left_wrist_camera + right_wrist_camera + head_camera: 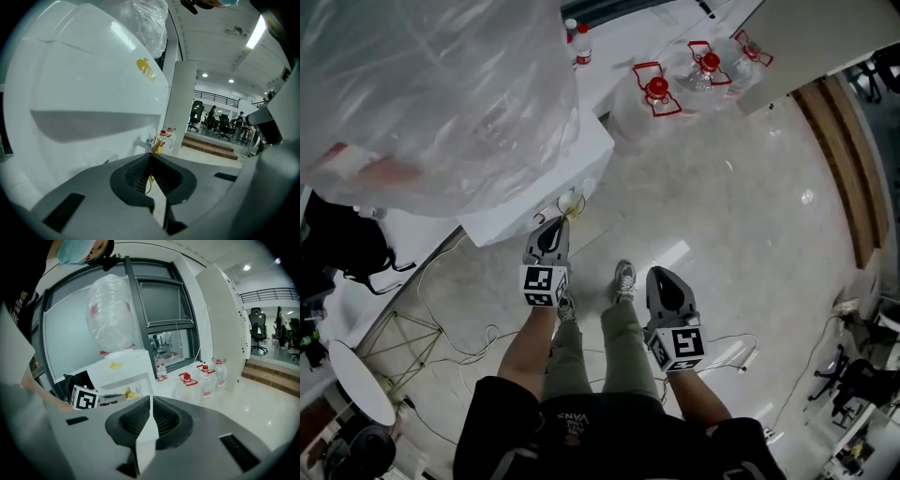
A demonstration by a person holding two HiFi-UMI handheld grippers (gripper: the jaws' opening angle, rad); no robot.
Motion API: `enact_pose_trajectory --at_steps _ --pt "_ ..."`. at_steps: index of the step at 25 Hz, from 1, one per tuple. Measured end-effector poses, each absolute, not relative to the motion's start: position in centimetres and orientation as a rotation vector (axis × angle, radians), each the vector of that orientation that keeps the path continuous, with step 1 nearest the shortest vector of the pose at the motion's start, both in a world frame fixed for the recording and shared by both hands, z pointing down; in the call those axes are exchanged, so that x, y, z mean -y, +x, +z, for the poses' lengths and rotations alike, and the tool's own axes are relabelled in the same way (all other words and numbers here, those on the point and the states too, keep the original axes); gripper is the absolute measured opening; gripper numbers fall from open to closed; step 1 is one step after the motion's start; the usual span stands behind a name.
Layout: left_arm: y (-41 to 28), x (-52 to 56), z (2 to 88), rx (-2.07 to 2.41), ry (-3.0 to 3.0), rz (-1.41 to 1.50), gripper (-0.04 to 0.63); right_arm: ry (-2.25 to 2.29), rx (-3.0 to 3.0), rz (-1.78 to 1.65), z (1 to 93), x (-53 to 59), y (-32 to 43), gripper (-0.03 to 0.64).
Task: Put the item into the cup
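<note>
I stand on a pale floor with both grippers held low in front of my legs. My left gripper [555, 222] [150, 155] is shut on nothing, its tip close to the corner of a white table [572, 159]. Small clear and yellow things [571, 202] [130, 393] sit by that corner; I cannot tell whether one is a cup. Past the left jaws stands a yellow bottle with a red cap [160, 142]. My right gripper [661, 274] [150, 398] is also shut and empty, out over the floor.
A big clear plastic bag [431, 84] [112, 315] lies on the table. Large water jugs with red handles [657, 94] [205, 378] and small bottles [579, 47] stand beyond it. Cables [469, 337] trail over the floor, and a black bag [347, 239] sits at the left.
</note>
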State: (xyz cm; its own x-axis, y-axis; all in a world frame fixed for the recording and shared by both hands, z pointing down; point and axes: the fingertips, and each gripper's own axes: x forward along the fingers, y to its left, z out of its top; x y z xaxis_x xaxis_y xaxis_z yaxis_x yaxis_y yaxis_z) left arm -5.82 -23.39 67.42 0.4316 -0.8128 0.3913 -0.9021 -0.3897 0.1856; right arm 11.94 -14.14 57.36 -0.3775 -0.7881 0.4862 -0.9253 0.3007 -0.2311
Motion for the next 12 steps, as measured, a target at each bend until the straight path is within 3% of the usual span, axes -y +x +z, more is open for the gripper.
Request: enact_pose_trajectory --at_steps 12 --pt "-5.1 25.2 72.7 1.509 2.250 0.417 0.023 1.535 2.280 0.720 59.9 15.5 13.4 0.047"
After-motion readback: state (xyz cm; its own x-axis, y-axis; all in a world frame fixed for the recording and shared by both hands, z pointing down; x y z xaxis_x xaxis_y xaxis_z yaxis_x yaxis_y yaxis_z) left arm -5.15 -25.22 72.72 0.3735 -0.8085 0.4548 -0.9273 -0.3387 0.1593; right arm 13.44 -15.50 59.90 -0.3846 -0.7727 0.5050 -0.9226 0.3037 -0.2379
